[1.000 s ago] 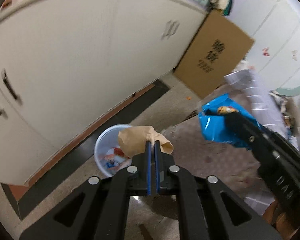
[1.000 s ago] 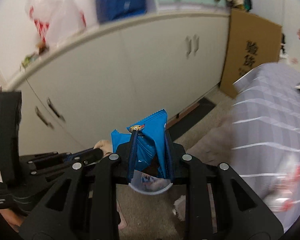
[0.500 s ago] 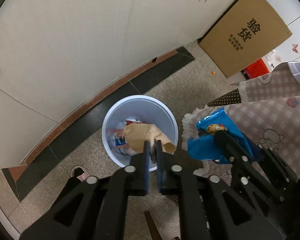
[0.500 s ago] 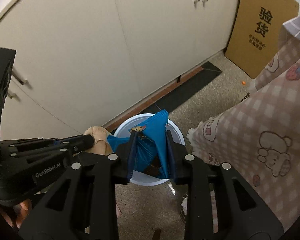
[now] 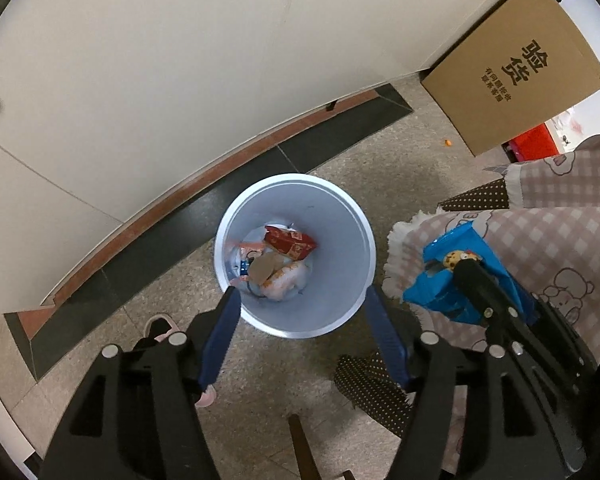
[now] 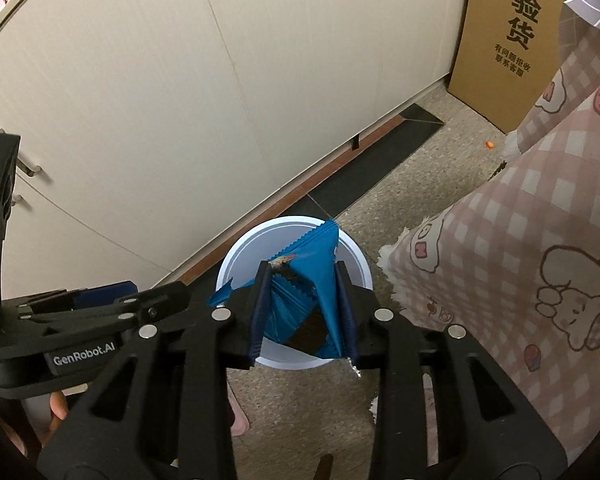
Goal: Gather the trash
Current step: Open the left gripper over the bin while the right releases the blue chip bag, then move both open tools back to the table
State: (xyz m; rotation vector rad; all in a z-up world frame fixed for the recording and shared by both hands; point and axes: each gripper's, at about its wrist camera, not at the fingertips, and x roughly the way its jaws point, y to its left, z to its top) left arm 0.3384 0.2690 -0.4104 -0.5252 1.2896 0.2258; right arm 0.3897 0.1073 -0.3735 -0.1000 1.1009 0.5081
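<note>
Blue snack wrapper [image 6: 300,300] upright, serrated end up, above bin [image 6: 236,256].

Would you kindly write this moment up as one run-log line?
left gripper: jaws opening, empty, over bin | brown paper: in bin | right gripper: jaws opening, blue wrapper between them

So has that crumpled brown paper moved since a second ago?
Yes. The brown paper has left the left gripper, whose jaws are opening, and now lies down inside the white bin.
</note>
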